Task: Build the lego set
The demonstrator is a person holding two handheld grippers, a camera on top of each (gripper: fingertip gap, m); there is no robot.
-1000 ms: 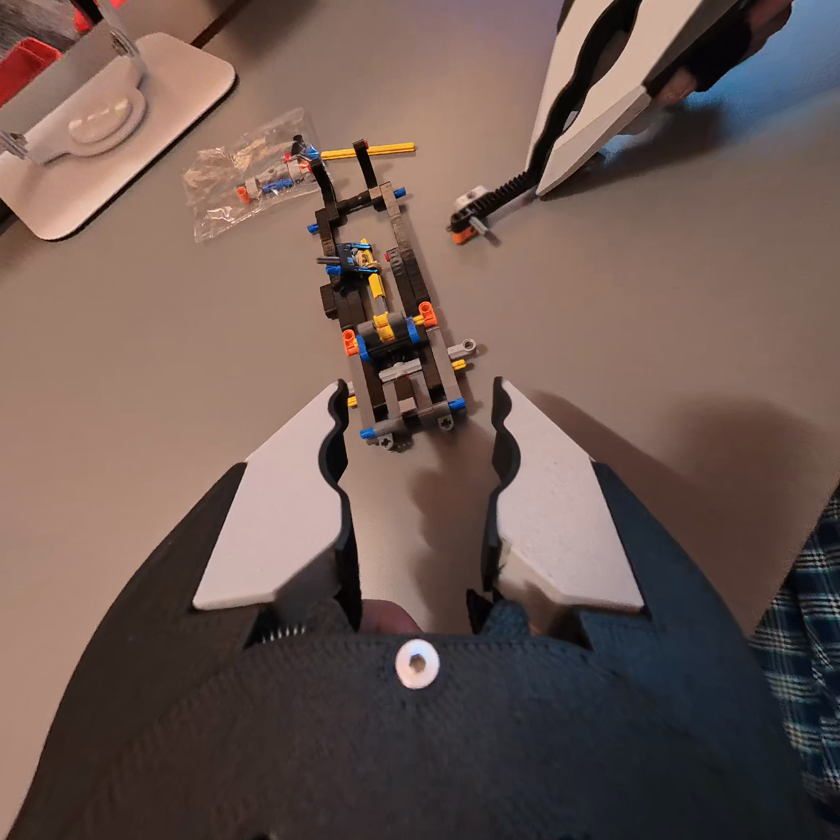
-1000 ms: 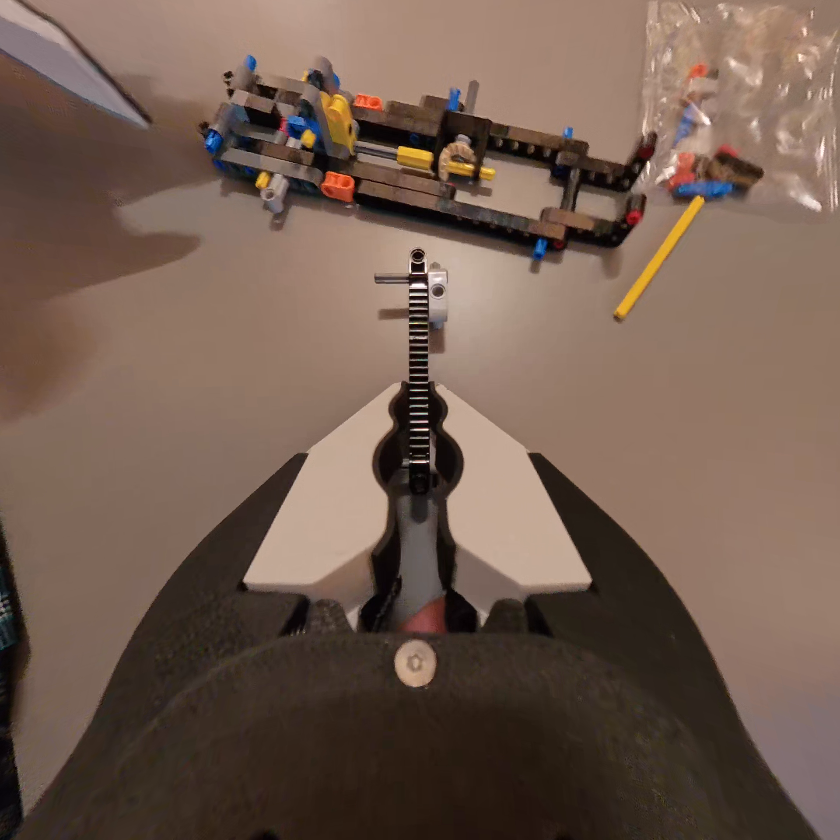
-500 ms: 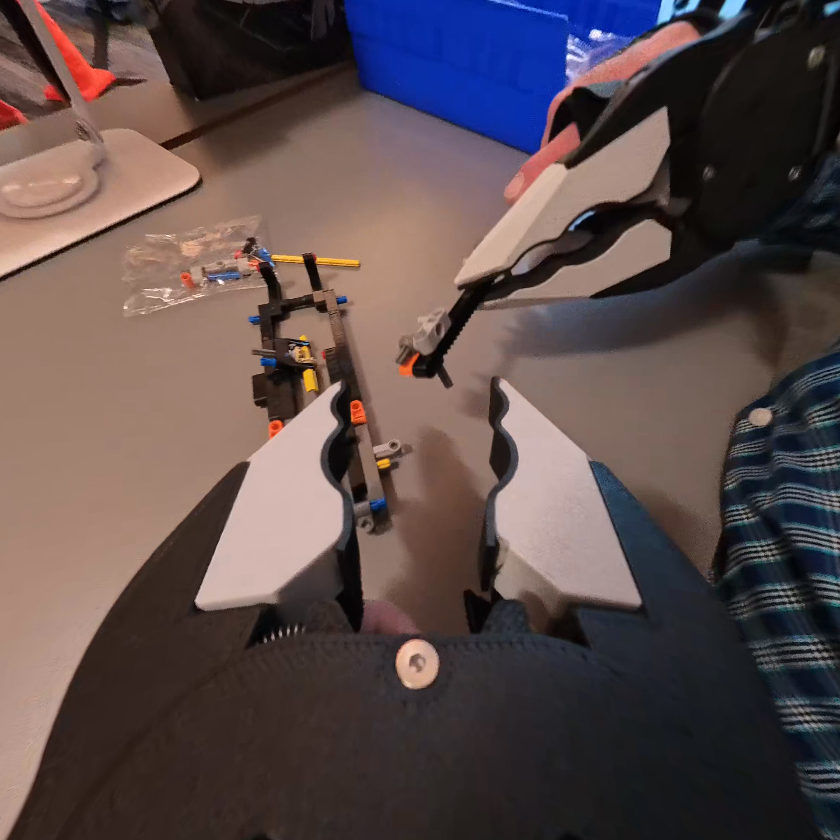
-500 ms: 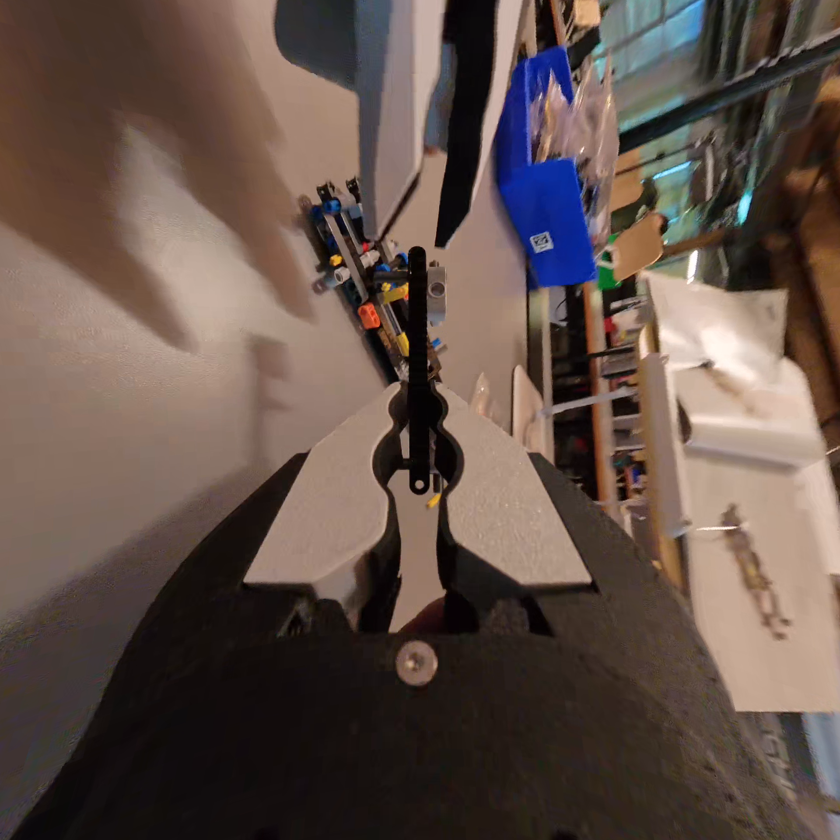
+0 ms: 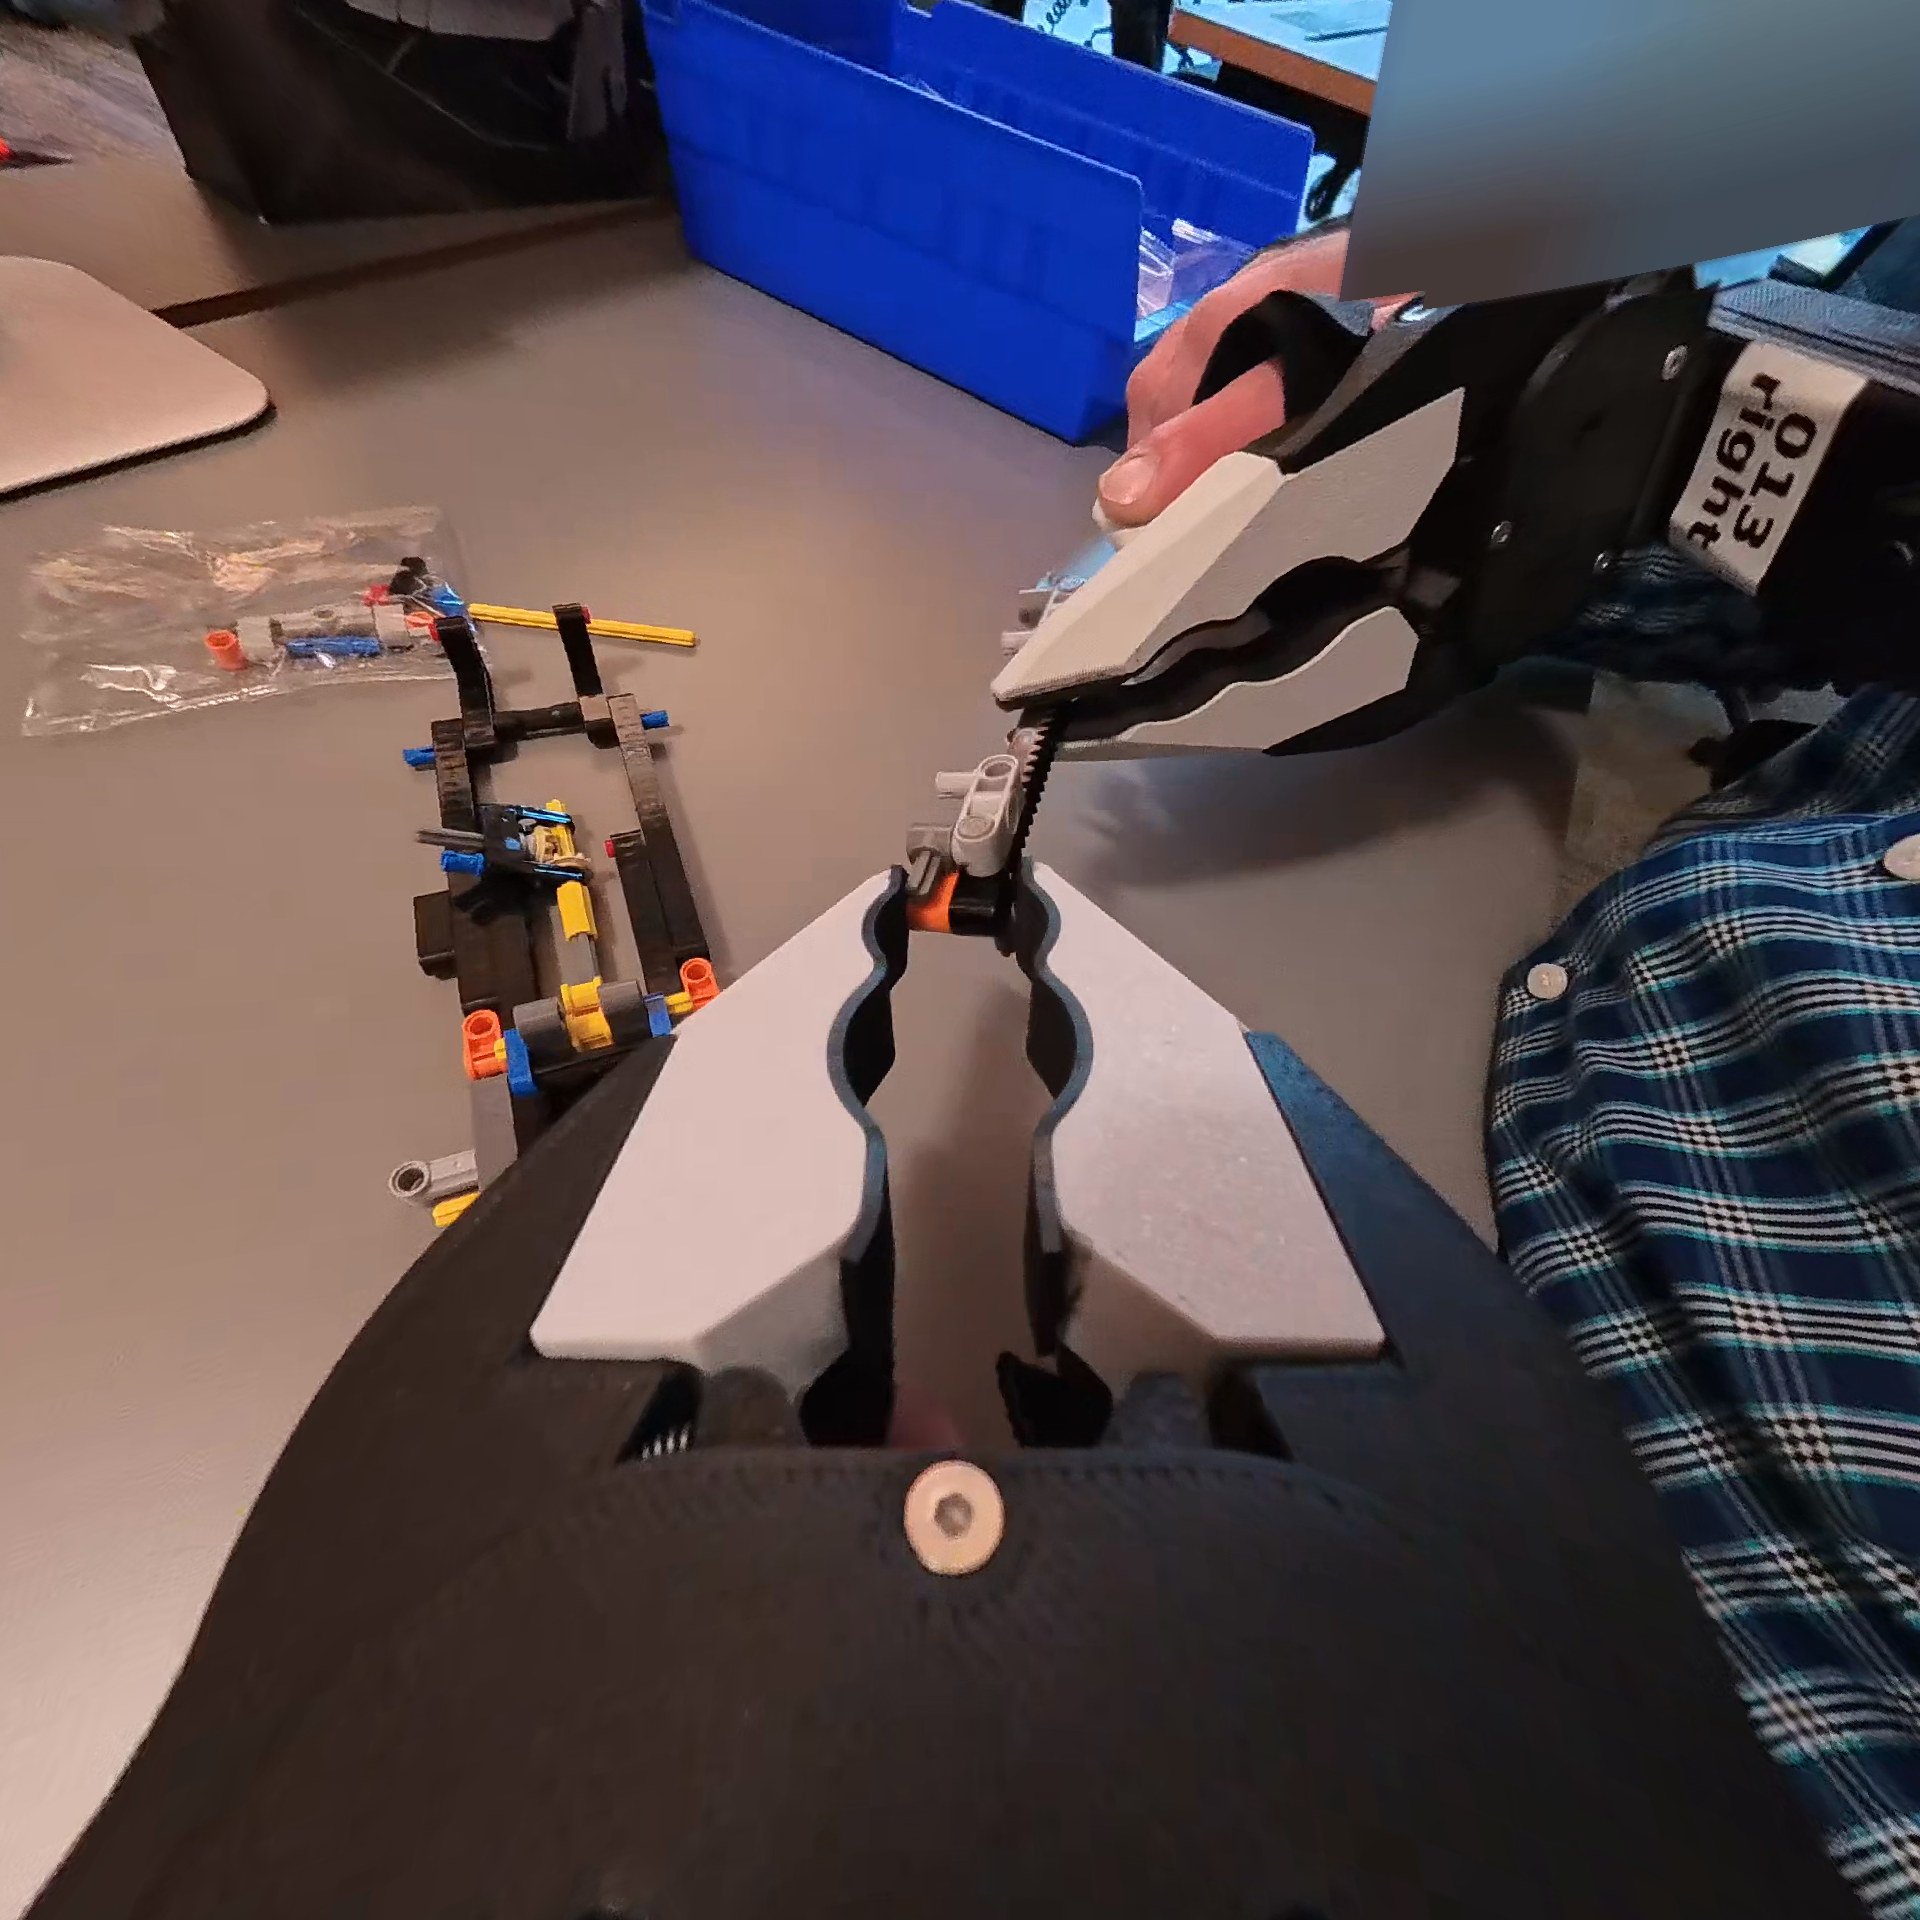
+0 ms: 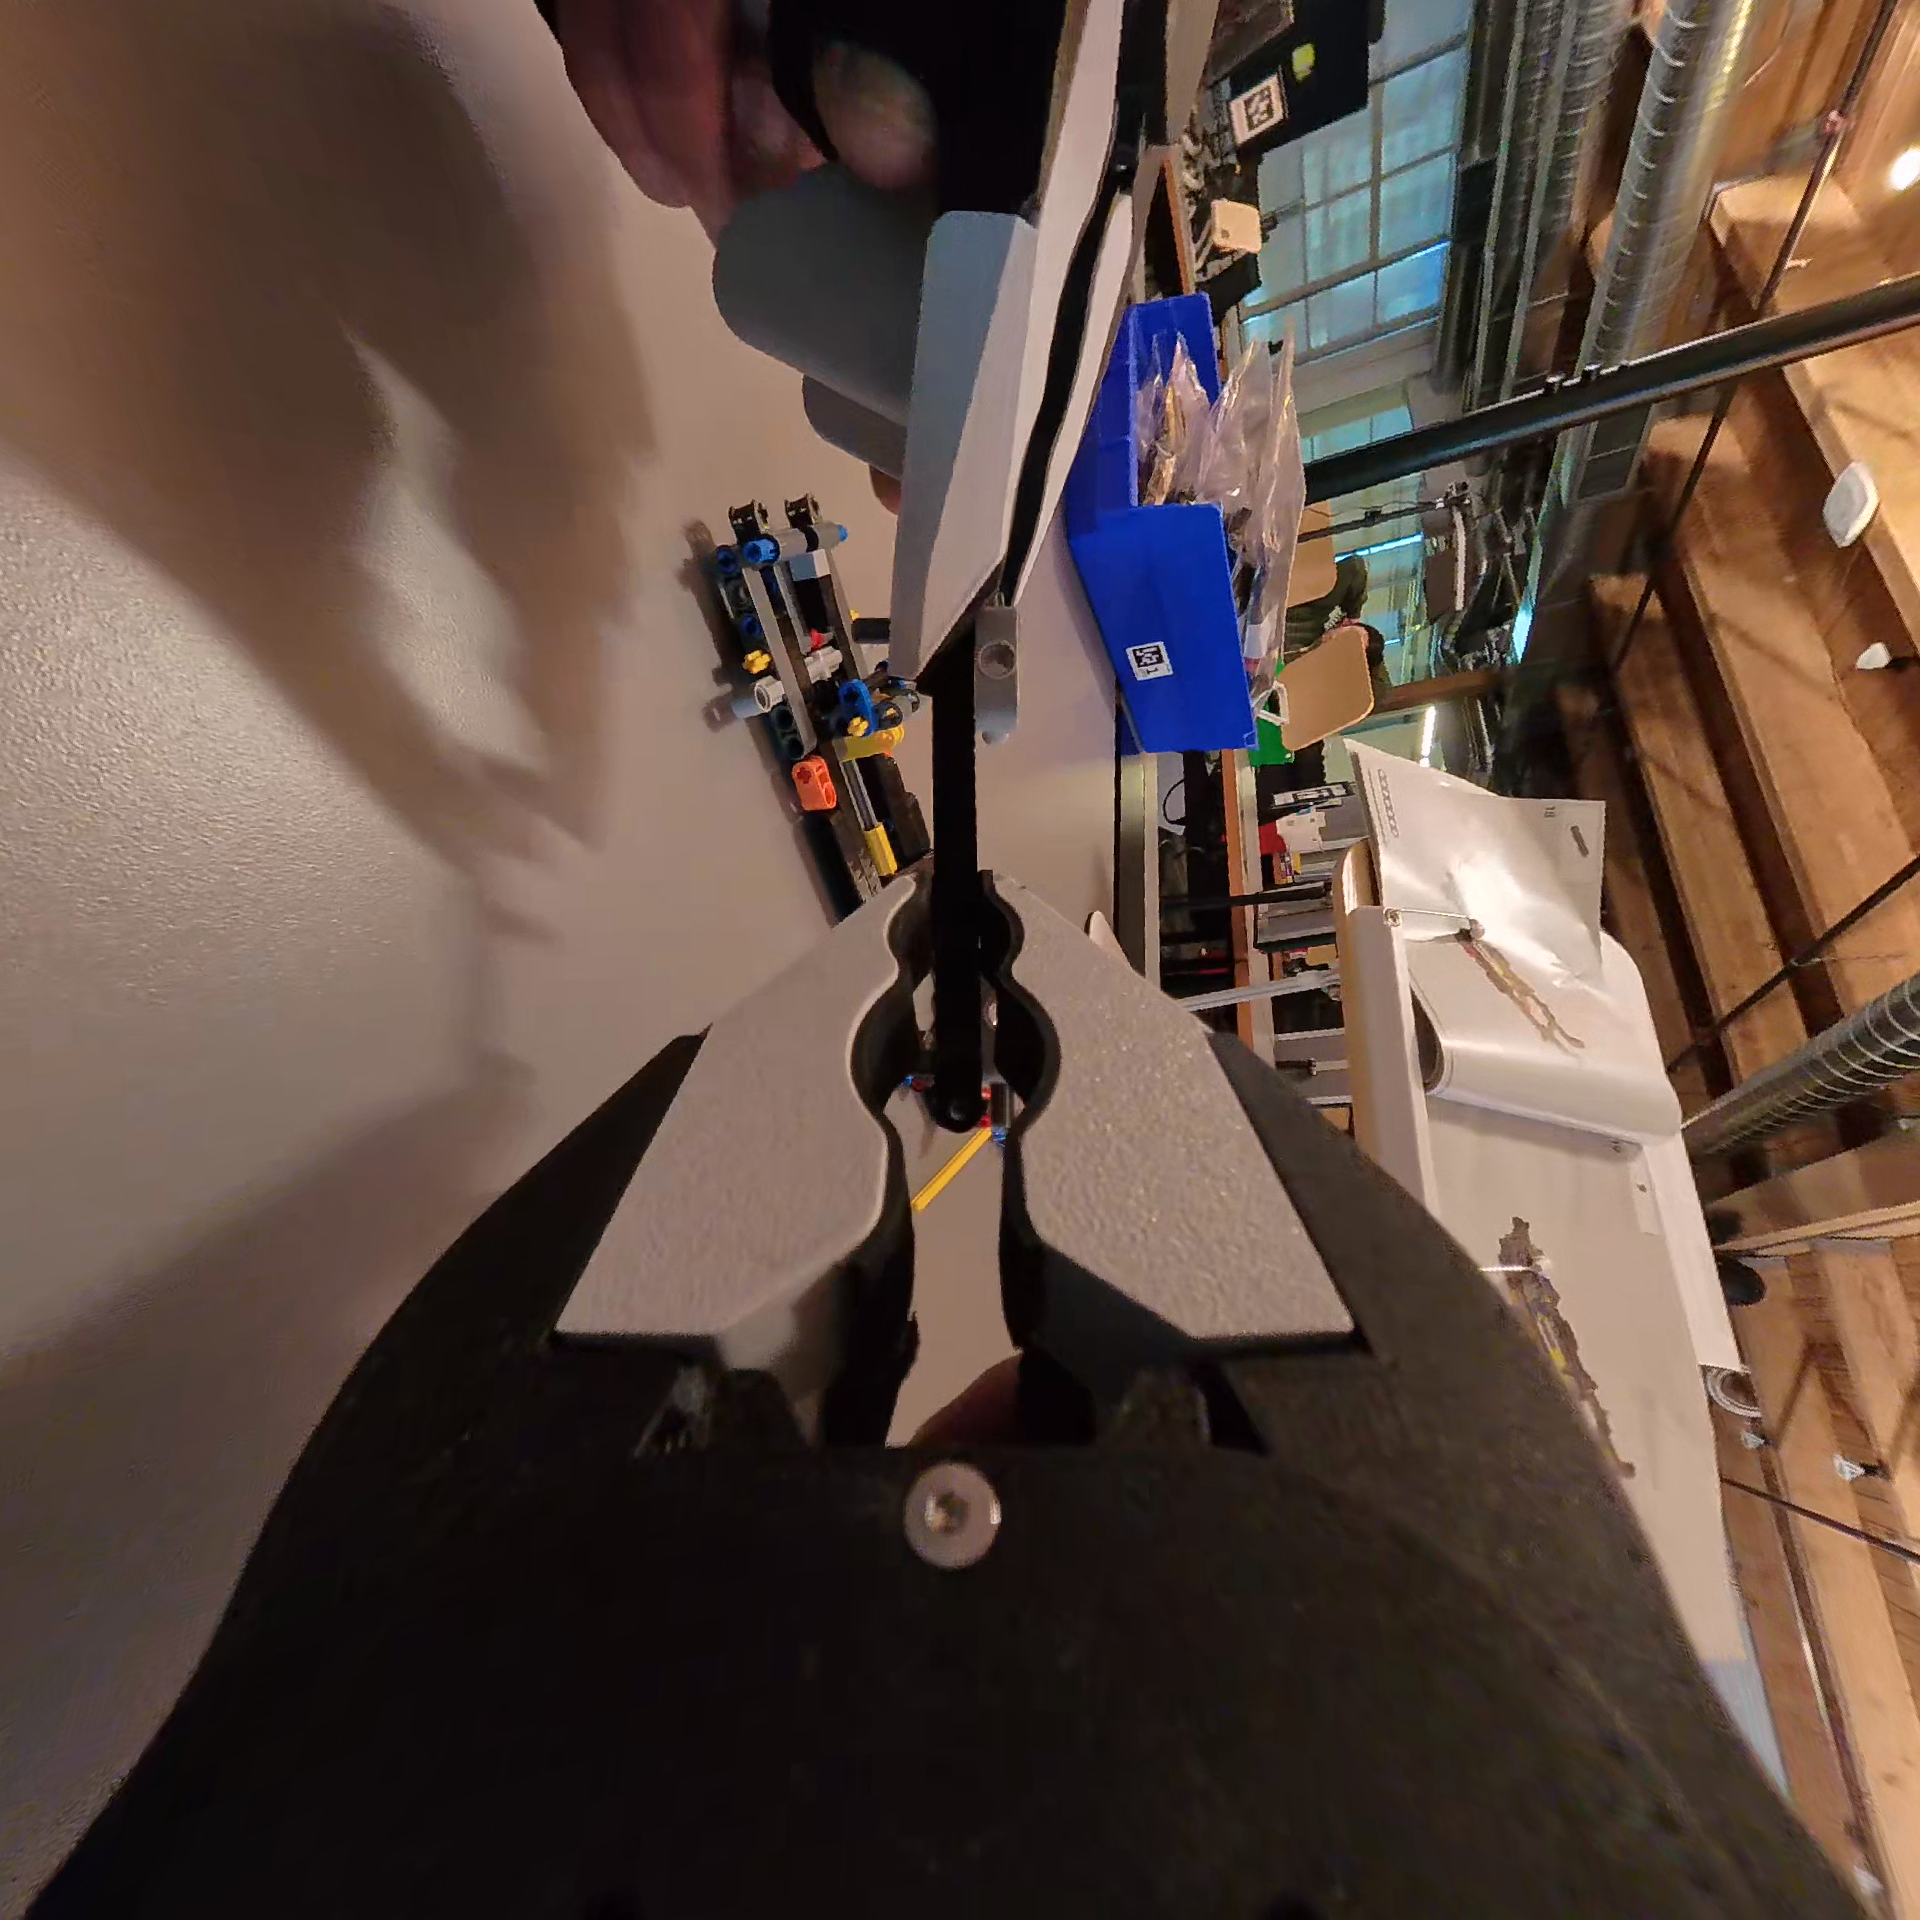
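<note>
Since a moment ago: left gripper [image 5: 951, 914] has come up off the bench [image 5: 260, 1299] and narrowed; right gripper [image 6: 954, 940] has carried the black toothed rack [image 5: 1023, 774] in to meet it, both well above the surface

- Right fingers [image 6: 1132, 1122] pressed onto the rack's near end, rack sticking straight out ahead. Held by the tail, likely so the far end stays free to work on
- Left fingers [image 5: 748, 1122] nearly together at the tips, pinching the orange and black end piece [image 5: 940, 914] of that rack; grey connector [image 5: 982, 810] just above the tips. Reads as bracing one end while the other hand pushes or twists, a two-handed seating
- Chassis frame [image 5: 551, 883] lies flat on the bench to the left, untouched, well apart from the grippers; rack is not yet on it
- Clear parts bag [image 5: 229, 613] and yellow axle [image 5: 582, 627] at the chassis's far end, within reach
- Blue bin [image 5: 904, 239] beyond

Judgement: sub-assembly step, mid-build
</note>
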